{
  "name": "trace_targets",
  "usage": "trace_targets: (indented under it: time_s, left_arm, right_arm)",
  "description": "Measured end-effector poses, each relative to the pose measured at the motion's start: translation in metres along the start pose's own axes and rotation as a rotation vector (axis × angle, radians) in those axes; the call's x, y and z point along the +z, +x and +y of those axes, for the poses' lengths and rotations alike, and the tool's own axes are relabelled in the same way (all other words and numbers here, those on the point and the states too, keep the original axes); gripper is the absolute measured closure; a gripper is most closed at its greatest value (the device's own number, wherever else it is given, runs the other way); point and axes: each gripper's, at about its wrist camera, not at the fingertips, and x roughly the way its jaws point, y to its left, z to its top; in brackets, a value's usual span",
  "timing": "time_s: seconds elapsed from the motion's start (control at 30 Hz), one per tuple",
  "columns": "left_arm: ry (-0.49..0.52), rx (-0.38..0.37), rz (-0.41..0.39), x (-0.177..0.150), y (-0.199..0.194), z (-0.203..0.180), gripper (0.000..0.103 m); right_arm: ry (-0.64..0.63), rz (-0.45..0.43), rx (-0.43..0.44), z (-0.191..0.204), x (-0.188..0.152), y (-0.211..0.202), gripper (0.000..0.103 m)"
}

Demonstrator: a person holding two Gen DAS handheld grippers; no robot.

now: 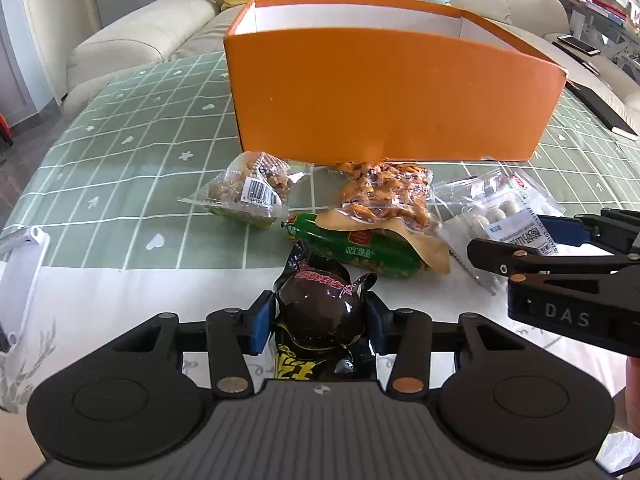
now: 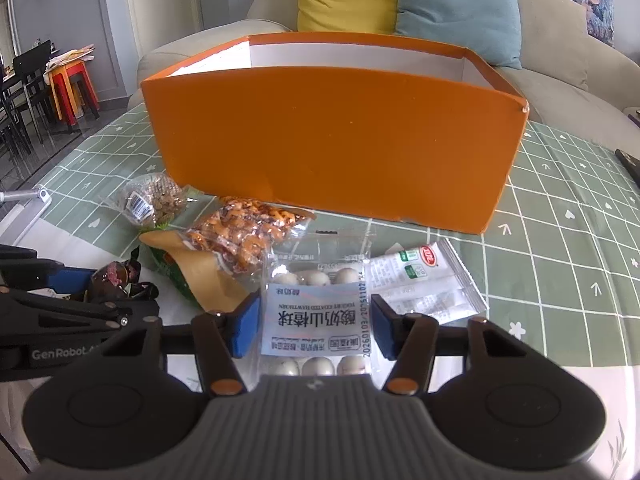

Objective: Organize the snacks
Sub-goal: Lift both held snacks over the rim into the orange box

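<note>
Black ribbed housing and two round hinge discs fill the foreground of each wrist view. Left gripper [image 1: 318, 316]: pitched steeply down at the tablecloth [image 1: 120, 152], its blue pads pressing both sides of a glossy dark-brown egg pack [image 1: 320, 312], a domed vacuum pouch with crimped black ends. Beyond it, left to right: a clear crinkled nut cake wrapper [image 1: 250, 192] with a barcode label; a green sausage [image 1: 360, 252], cylindrical, lying aslant; a clear bag of orange strips [image 1: 384, 196] overlapping the sausage; a flat clear pouch of white balls [image 1: 496, 216]. Right gripper [image 2: 316, 324]: also tilted down, its blue pads touching the two edges of the ball pouch [image 2: 316, 320], which has a pale blue printed label and round white balls showing above and below it. Just beside it to the right lies a white sachet [image 2: 420, 276]. An orange box [image 2: 332, 140], smooth card, white inside, open-topped, stands behind the snacks, all of which lie outside it. The cloth is green with a white grid; a sofa [image 2: 560, 60] with cushions stands beyond.
</note>
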Motion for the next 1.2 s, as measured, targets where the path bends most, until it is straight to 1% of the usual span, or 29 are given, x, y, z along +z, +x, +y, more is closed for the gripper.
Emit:
trace_targets:
  time_s: [0.1, 0.3, 0.47, 0.67, 0.9, 1.0, 1.1, 1.2]
  left_arm:
    - [-0.011, 0.003, -0.019, 0.002, -0.014, -0.001, 0.05]
    - [-0.023, 0.005, -0.053, 0.018, -0.038, -0.007, 0.05]
    - [-0.019, -0.006, -0.092, 0.036, -0.053, -0.013, 0.05]
    - [-0.031, -0.012, -0.148, 0.068, -0.061, -0.015, 0.05]
    - [-0.012, -0.027, -0.226, 0.118, -0.062, -0.025, 0.05]
    - [-0.013, -0.034, -0.227, 0.139, -0.055, -0.029, 0.051]
    - [-0.018, -0.047, -0.221, 0.157, -0.046, -0.031, 0.051]
    - [-0.016, -0.067, -0.202, 0.172, -0.034, -0.033, 0.051]
  right_arm:
    - [-0.009, 0.011, -0.005, 0.002, 0.0, -0.006, 0.05]
    - [-0.024, -0.009, 0.005, 0.004, 0.007, -0.029, 0.05]
    - [-0.024, -0.071, 0.016, 0.002, 0.023, -0.052, 0.05]
    - [-0.05, -0.144, -0.003, -0.004, 0.049, -0.068, 0.05]
    - [-0.077, -0.195, -0.028, -0.014, 0.087, -0.069, 0.05]
    - [-0.095, -0.198, -0.034, -0.018, 0.108, -0.065, 0.05]
    - [-0.103, -0.177, -0.047, -0.024, 0.127, -0.053, 0.05]
    - [-0.091, -0.147, -0.032, -0.032, 0.144, -0.039, 0.05]
